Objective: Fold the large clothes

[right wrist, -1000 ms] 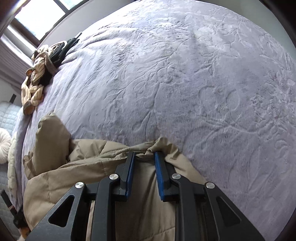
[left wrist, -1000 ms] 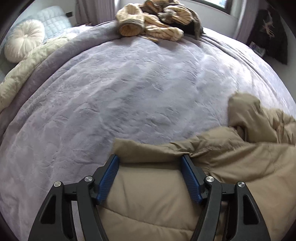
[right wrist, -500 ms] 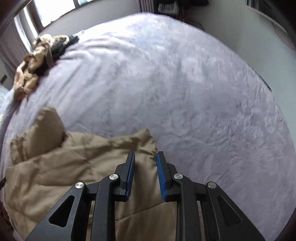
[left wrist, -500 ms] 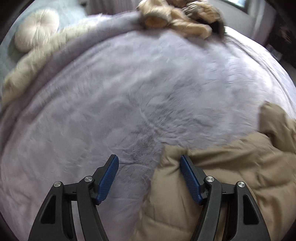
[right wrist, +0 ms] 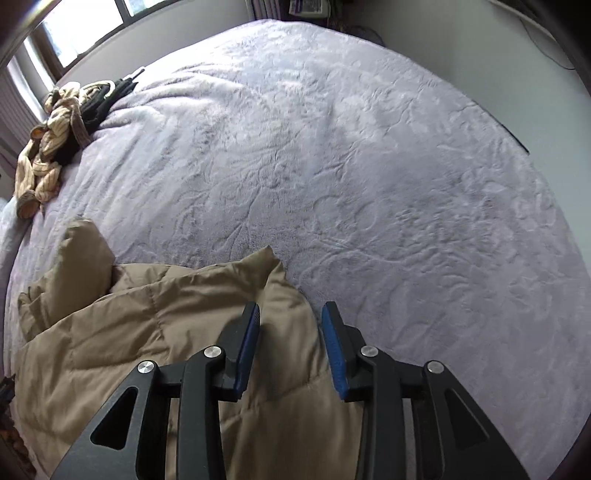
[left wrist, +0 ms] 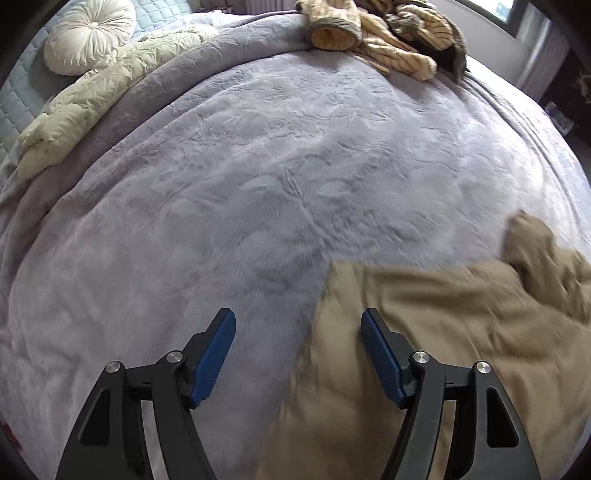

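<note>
Presently, progress: the tan quilted jacket [right wrist: 155,354] lies rumpled on the lavender bedspread [right wrist: 369,177], with no finished fold to be seen; the task appears to be at an early stage.
Garment position: near edge of the bed, one corner pointing up the bedspread in the right wrist view, a raised lump of fabric [left wrist: 535,254] at its far side.
Left gripper [left wrist: 297,354]: released, jaws spread wide, straddling the jacket's left edge without touching it as far as can be judged.
Right gripper [right wrist: 290,343]: parted, jaws apart over the jacket's corner; contact with the fabric cannot be told.
Remaining work: judged to be smoothing, folding sleeves and body, then the other garments.
Surroundings: a striped garment heap [left wrist: 384,33] at the far edge; a round white cushion [left wrist: 90,33] and a pale green quilt [left wrist: 103,92] by the headboard.
Obstructions: none lies between grippers and jacket; the puffy filling may resist creasing.
</note>
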### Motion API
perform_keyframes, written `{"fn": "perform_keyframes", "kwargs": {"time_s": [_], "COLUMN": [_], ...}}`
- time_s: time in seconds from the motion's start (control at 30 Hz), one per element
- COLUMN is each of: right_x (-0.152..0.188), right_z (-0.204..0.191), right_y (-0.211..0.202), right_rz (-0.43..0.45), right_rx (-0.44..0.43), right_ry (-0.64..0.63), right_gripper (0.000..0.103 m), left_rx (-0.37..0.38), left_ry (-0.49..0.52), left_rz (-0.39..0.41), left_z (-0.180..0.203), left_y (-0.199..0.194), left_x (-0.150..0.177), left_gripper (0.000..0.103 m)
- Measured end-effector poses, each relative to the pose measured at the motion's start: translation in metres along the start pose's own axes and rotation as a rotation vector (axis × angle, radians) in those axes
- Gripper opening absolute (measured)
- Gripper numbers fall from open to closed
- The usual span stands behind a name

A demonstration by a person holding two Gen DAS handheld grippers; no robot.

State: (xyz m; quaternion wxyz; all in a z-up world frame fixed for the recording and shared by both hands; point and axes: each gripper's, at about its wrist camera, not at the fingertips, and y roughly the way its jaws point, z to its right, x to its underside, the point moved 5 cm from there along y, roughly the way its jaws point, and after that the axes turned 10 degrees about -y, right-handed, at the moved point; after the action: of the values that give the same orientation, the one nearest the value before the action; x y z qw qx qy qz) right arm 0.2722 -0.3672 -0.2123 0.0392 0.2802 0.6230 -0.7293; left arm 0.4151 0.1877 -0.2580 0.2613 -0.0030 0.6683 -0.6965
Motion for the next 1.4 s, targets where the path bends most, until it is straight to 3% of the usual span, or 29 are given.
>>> {"fn": "perform_keyframes", "kwargs": {"time_s": [0.1, 0.53, 0.83, 0.93, 1.07, 1.13, 1.17, 1.27, 1.4], "right_x": [0.01, 0.097, 0.154, 0.167, 0.181, 0.188, 0.19, 0.197, 0.201], "right_z": [-0.004, -0.048, -0.065, -0.068, -0.071, -0.074, -0.075, -0.077, -0.08], "right_y": [-0.025, -0.091, -0.103, -0.102, -0.101, -0.1, -0.099, -0.099, -0.098], "right_rz": [0.03, -0.014, -0.1, -0.129, -0.151, -0.164, -0.168, -0.177, -0.181], "right_rx": [-0.028, -0.18, -0.252, -0.268, -0.278, -0.285, -0.289, -0.296, -0.305], "right_ry": [0.009, -0.028, -0.013, 0.005, 0.013, 0.024, 0.028, 0.039, 0.047], "right_gripper": [0.049, 0.054, 0.055, 0.061, 0.062, 0.062, 0.062, 0.07, 0.071], "left_rx": [0.0, 0.005, 0.04, 0.042, 0.039, 0.041, 0.041, 0.028, 0.032], "left_ry": [0.051, 0.137, 0.144, 0.153, 0.155, 0.151, 0.149, 0.161, 0.166], "left_rz": [-0.005, -0.07, -0.13, -0.139, -0.167, -0.184, -0.18, -0.158, -0.172], "left_z": [-0.001, -0.017, -0.019, -0.019, -0.02, -0.02, -0.021, -0.021, -0.019], "left_y": [-0.022, -0.074, -0.084, -0.084, -0.082, -0.081, -0.081, -0.081, -0.078], "left_x": [0.02, 0.111, 0.152, 0.161, 0.172, 0.175, 0.177, 0.18, 0.185], "left_gripper": [0.072, 0.072, 0.072, 0.072, 0.072, 0.086, 0.099, 0.101, 0.101]}}
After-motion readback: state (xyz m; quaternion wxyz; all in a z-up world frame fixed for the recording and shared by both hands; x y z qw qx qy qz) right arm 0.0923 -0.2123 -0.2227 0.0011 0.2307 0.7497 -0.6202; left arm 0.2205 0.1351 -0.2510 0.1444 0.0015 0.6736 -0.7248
